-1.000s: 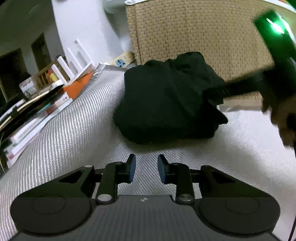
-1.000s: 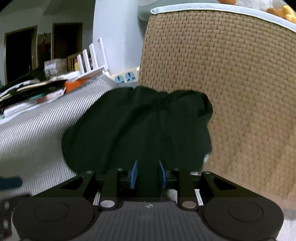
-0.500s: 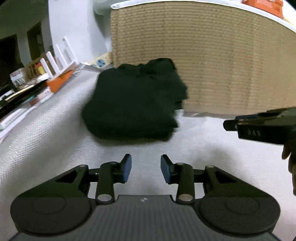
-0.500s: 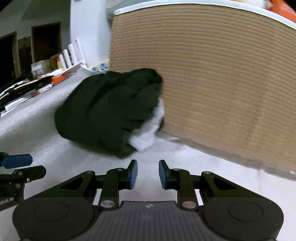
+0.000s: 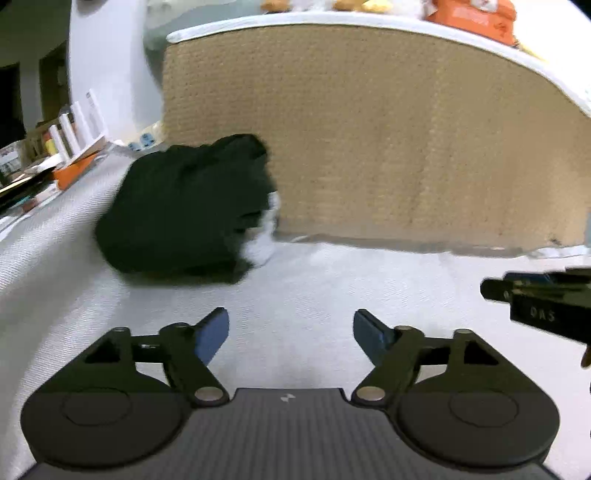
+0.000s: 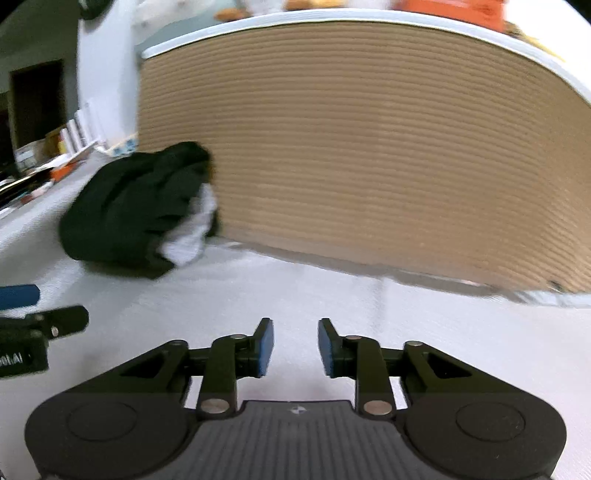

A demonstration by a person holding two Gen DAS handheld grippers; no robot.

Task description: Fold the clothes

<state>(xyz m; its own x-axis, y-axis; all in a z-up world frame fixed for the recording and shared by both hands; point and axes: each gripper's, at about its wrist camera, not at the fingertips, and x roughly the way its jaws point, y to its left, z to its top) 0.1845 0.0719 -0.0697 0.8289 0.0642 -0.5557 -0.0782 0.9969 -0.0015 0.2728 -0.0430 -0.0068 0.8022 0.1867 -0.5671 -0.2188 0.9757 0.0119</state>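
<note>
A folded black garment (image 5: 184, 206) with a bit of white cloth (image 5: 264, 236) showing at its right side lies on the white woven bed cover (image 5: 314, 280), against a tan woven headboard (image 5: 369, 140). My left gripper (image 5: 291, 334) hovers over bare cover in front of it, jaws opening wide with nothing between them. The same black bundle (image 6: 136, 210) sits at the far left in the right wrist view. My right gripper (image 6: 295, 345) is also over bare cover, jaws opening, empty. The right gripper's body (image 5: 543, 306) shows at the left view's right edge.
A white ledge (image 5: 369, 18) atop the headboard carries an orange packet (image 5: 469, 14) and soft toys. At the far left are books and boxes (image 5: 44, 173) and a white rack (image 5: 81, 125). The left gripper's tip (image 6: 33, 325) pokes in at the right view's left edge.
Both grippers have pulled away from the black bundle and swung right, so it now sits further left. Both sets of jaws have widened, the left far more. The right let go of the bundle.
</note>
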